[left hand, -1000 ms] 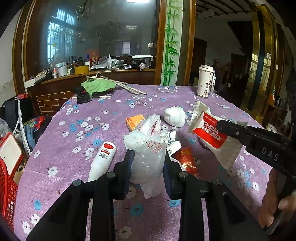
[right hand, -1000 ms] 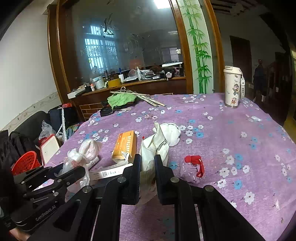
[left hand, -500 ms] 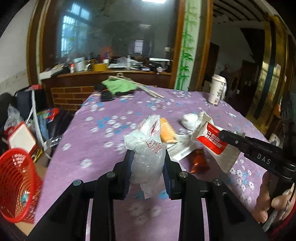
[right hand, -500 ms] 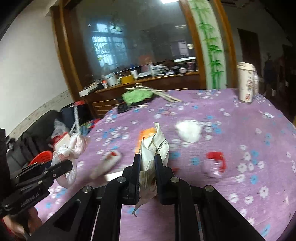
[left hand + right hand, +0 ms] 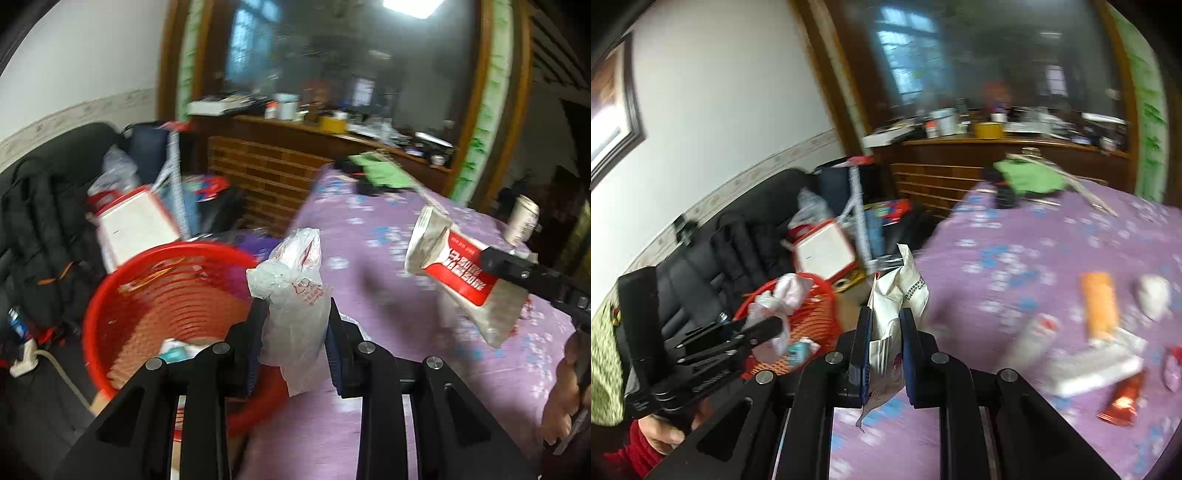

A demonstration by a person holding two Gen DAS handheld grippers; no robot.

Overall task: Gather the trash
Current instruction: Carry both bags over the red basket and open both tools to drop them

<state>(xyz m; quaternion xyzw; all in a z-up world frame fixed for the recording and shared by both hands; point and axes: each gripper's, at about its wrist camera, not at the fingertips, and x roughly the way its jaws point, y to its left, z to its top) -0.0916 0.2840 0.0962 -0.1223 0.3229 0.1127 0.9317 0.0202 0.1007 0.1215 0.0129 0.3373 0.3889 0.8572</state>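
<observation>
While both your grippers are loaded, neither piece has gone into the red basket yet. Your left gripper has its jaws narrowed onto a crumpled clear plastic bag, which stands up out of the jaws near the basket's rim; whether it is over the opening or just beside it is hard to tell through the blur. Your right gripper has its jaws pinched tight on a white and red snack wrapper, carried above the edge of the purple-clothed counter, with the basket lower and to its left, beside the counter on the floor.

Judging by what lies in the basket, some trash is already collected: pale scraps show at its bottom. Plenty is left, though. On the counter in the right wrist view you can see an orange box, a white crumpled wad, a long white box, a dark red wrapper and a small pink and red piece near the edge. A tall paper cup stands at the far side in the left wrist view; whether that counts as trash I cannot say.

So you look to be at the drop-off for these two pieces, with several more trips likely.
</observation>
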